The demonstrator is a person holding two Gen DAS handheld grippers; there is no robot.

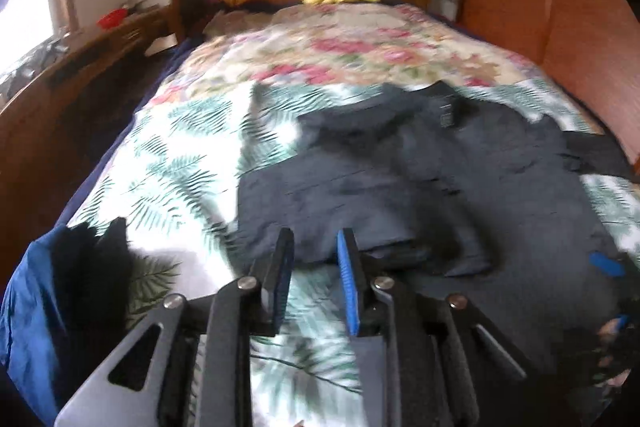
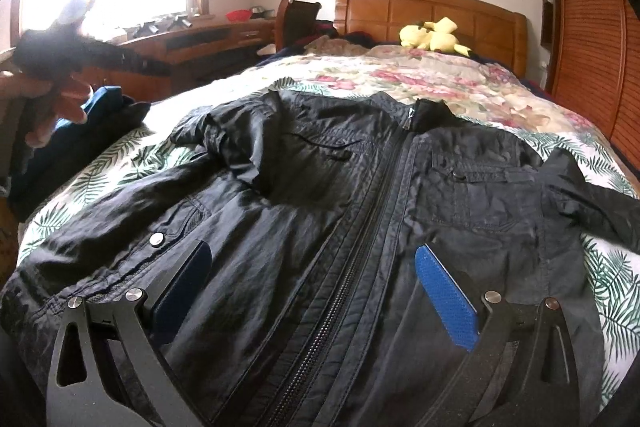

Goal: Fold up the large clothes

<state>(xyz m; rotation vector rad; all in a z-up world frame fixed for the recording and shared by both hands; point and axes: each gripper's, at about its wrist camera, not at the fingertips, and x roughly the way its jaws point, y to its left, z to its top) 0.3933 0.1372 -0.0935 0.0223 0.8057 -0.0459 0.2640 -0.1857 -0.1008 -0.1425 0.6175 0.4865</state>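
Your right tool [image 2: 312, 267] is spread wide, fingers either side of the zipper [image 2: 352, 251], low over the front of the black jacket [image 2: 460, 195], pinching nothing. Your left tool [image 1: 314, 259] has its fingers a narrow gap apart, nothing between them, just off the jacket's hem edge. The jacket lies face up, zipped, on the bed [image 2: 480, 83], collar toward the headboard [image 2: 432, 11]. A yellow plush toy [image 2: 434, 35] sits near the headboard.

Jacket [image 2: 320, 195]: dark cloth w/ slight sheen, metal snaps; headboard [image 2: 432, 15]: glossy wood.
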